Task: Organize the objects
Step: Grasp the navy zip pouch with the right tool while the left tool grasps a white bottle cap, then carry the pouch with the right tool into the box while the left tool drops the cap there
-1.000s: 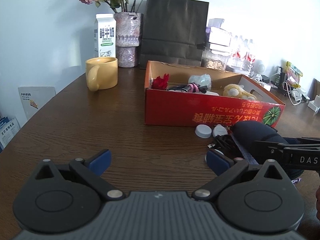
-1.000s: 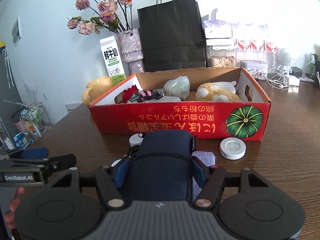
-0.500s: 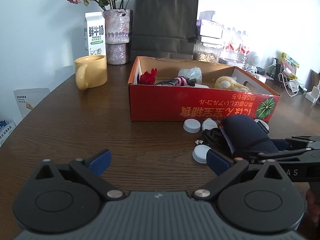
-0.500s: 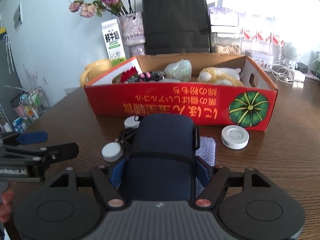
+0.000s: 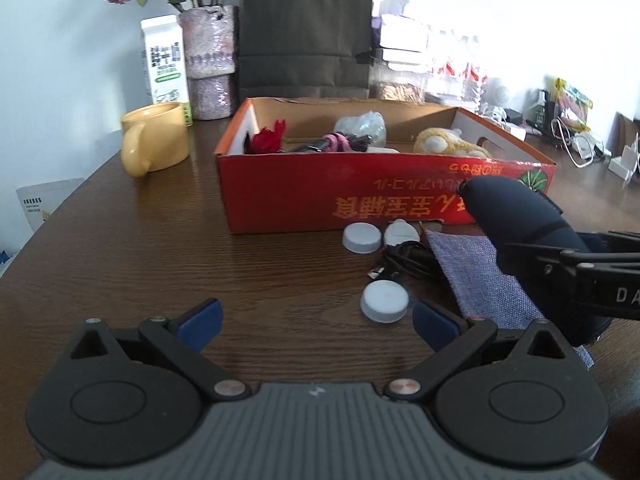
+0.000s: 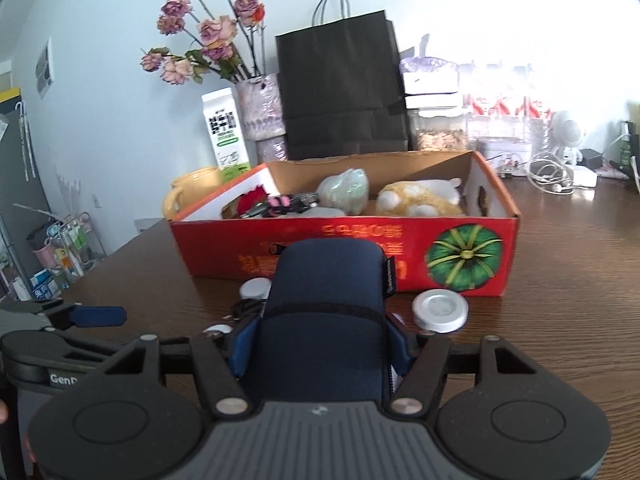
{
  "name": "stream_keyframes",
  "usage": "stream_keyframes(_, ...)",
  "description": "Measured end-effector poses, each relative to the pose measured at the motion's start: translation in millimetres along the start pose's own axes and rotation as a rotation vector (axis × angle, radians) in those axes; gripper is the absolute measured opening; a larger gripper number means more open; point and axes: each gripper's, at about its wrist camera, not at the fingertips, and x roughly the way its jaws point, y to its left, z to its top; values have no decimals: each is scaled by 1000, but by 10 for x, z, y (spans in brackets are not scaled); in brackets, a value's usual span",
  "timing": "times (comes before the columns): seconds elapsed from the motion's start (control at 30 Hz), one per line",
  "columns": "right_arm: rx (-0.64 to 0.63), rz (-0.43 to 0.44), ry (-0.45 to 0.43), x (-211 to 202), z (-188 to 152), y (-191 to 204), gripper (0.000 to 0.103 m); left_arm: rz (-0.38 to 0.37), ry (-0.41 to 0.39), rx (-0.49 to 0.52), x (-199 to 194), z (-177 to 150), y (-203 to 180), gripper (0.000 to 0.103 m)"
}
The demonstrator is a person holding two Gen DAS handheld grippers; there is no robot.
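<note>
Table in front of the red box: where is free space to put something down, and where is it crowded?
Bare wood lies left of the red box, between the yellow mug and the left gripper, and right of the box. It is crowded before the box: white caps, black cable, grey cloth, and the navy pouch between the right gripper jaws, which are closing.

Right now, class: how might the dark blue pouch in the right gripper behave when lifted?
The dark blue pouch, gripped as the right gripper closes, looks padded, so probably squashy. Its free end stays raised, suggesting some stiffness. Its matte fabric probably resists slipping.
</note>
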Motion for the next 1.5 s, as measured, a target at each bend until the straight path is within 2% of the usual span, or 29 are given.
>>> stream_keyframes(0.3, 23, -24, -22, -90, -38, -281, 63, 4, 16, 18, 182, 54, -184, 103)
stream_keyframes(0.47, 14, -20, -23, -89, -61, -290, 63, 3, 23, 9, 229, 64, -211, 103)
stream_keyframes(0.6, -2, -20, -23, -91, -81, -253, 63, -8, 19, 15, 235, 61, -245, 98)
stream_keyframes(0.8, -5, -23, -19, -82, -85, -235, 63, -34, 17, 29, 229, 48, -295, 60)
stream_keyframes(0.87, -3, -23, -19, -82, -86, -236, 63, -36, 6, 27, 215, 39, -296, 32)
stream_keyframes(0.9, -3, -24, -20, -86, -90, -238, 63, -40, 3, 25, 209, 39, -294, 29)
stream_keyframes(1.5, -36, -35, -28, -92, -91, -175, 60, -61, -27, -19, 51, 33, -196, 29)
